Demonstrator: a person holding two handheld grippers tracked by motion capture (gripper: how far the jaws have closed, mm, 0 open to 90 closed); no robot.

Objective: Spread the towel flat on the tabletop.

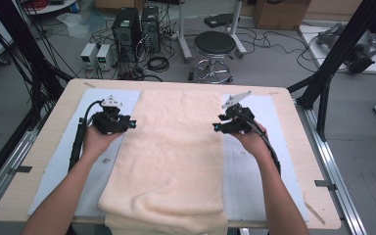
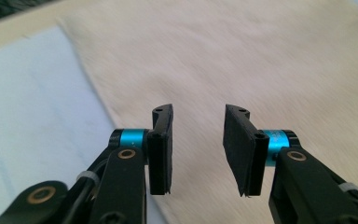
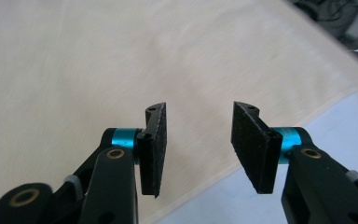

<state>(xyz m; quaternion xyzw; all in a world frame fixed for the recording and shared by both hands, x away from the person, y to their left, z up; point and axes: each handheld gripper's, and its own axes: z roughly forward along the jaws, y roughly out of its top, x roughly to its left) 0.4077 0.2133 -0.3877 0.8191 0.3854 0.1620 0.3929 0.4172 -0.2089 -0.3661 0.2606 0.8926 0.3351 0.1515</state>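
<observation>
Cream terry towel (image 1: 169,161) flat mid-table, near end folded, draping over edge. Left gripper (image 1: 131,124), right gripper (image 1: 216,127) above its side edges, jaws parted, nothing between. High view adds pale sheet (image 1: 54,166), wooden table (image 1: 44,142), black stool (image 1: 214,45), computers (image 1: 126,27).

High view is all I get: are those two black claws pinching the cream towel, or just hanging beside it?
Observer: The left claw is open. The left gripper view shows nothing between its black pads, only the cream terry towel lying beyond them.
Operator: And the other one?
Observer: The right claw is open too, with nothing between its jaws.
Operator: What lies under it?
Observer: The towel's edge runs slantwise beyond its jaws, with the pale blue mat showing past that edge.
</observation>
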